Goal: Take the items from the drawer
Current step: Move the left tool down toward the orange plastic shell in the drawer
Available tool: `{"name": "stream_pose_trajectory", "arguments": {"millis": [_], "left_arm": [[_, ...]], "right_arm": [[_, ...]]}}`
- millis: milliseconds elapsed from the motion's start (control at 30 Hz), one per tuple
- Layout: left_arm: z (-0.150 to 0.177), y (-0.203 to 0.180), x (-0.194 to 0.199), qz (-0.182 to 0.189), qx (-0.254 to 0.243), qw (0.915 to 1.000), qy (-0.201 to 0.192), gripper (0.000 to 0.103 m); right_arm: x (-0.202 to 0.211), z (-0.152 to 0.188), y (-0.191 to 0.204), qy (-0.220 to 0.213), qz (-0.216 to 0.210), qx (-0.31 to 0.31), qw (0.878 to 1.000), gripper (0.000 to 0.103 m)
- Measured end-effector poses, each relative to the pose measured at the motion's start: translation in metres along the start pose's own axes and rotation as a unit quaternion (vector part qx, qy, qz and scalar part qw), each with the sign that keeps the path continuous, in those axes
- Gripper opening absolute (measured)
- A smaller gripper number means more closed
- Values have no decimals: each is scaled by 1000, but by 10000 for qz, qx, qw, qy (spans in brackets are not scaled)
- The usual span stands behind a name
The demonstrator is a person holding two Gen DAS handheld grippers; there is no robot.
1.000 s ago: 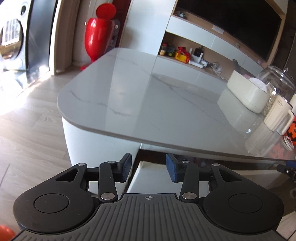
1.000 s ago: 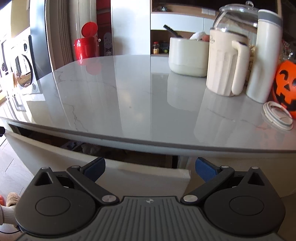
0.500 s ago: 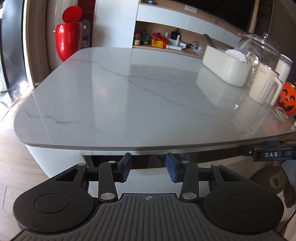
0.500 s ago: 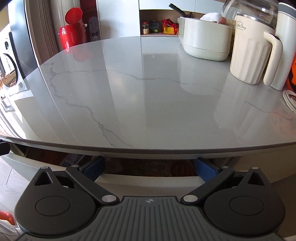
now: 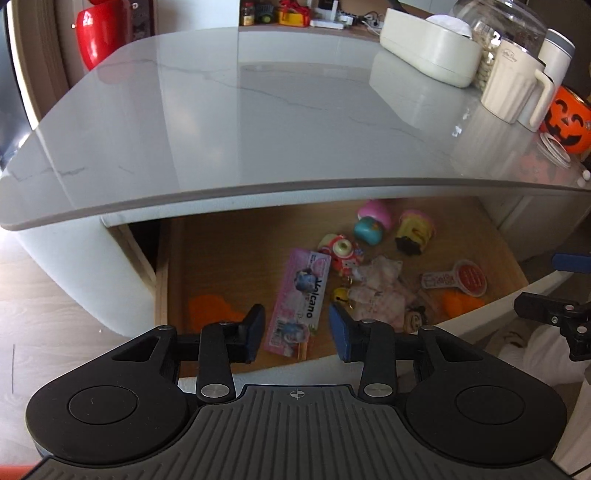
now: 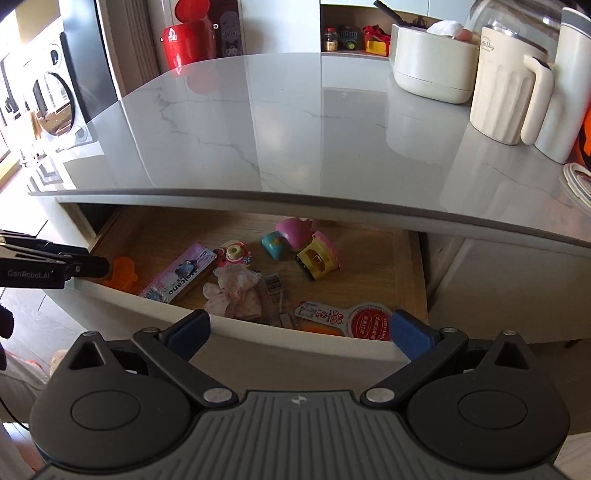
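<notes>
The wooden drawer [image 5: 229, 258] stands pulled out under the marble tabletop [image 5: 295, 122]. Inside lie a pink "Volcano" packet [image 5: 301, 295], a pale pink plush [image 5: 376, 288], a red-and-white tag [image 5: 458, 278], several small plastic toys [image 5: 373, 225] and an orange piece [image 5: 210, 310]. My left gripper [image 5: 297, 332] hangs open above the drawer's near left part, over the packet, holding nothing. My right gripper [image 6: 301, 330] is wide open and empty just in front of the drawer front [image 6: 295, 350]. The same packet [image 6: 181, 275], plush [image 6: 232, 288] and tag [image 6: 351, 319] show in the right wrist view.
At the tabletop's far right stand a cream tub [image 5: 428, 55], a ribbed cream jug [image 5: 513, 85], a glass jar [image 5: 506, 26] and an orange pumpkin bucket [image 5: 569, 122]. A red bin [image 5: 99, 37] stands on the floor beyond. The table edge overhangs the drawer's back part.
The drawer has come much further out, so its contents now show. Both grippers have risen and look down into it. Neither gripper's opening has changed.
</notes>
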State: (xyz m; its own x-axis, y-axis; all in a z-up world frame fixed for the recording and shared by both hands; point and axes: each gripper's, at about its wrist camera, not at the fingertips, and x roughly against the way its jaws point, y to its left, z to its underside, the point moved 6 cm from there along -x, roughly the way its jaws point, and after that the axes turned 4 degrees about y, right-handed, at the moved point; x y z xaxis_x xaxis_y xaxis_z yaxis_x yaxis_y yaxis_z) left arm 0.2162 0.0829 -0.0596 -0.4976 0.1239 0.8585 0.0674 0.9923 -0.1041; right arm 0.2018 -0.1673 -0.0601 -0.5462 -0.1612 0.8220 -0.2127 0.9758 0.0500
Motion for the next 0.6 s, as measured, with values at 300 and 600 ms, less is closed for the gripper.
{"name": "stream_pose_trajectory", "arguments": {"millis": [300,600], "left_arm": [[41,-6,19,352,309,9980,413,39],[53,-13,37,260,42,9991,319,34]], "right_arm": [[18,21,-8,407,-753,-521,9950,103],[-6,21,-5,1123,-904,-789,9864,103]]}}
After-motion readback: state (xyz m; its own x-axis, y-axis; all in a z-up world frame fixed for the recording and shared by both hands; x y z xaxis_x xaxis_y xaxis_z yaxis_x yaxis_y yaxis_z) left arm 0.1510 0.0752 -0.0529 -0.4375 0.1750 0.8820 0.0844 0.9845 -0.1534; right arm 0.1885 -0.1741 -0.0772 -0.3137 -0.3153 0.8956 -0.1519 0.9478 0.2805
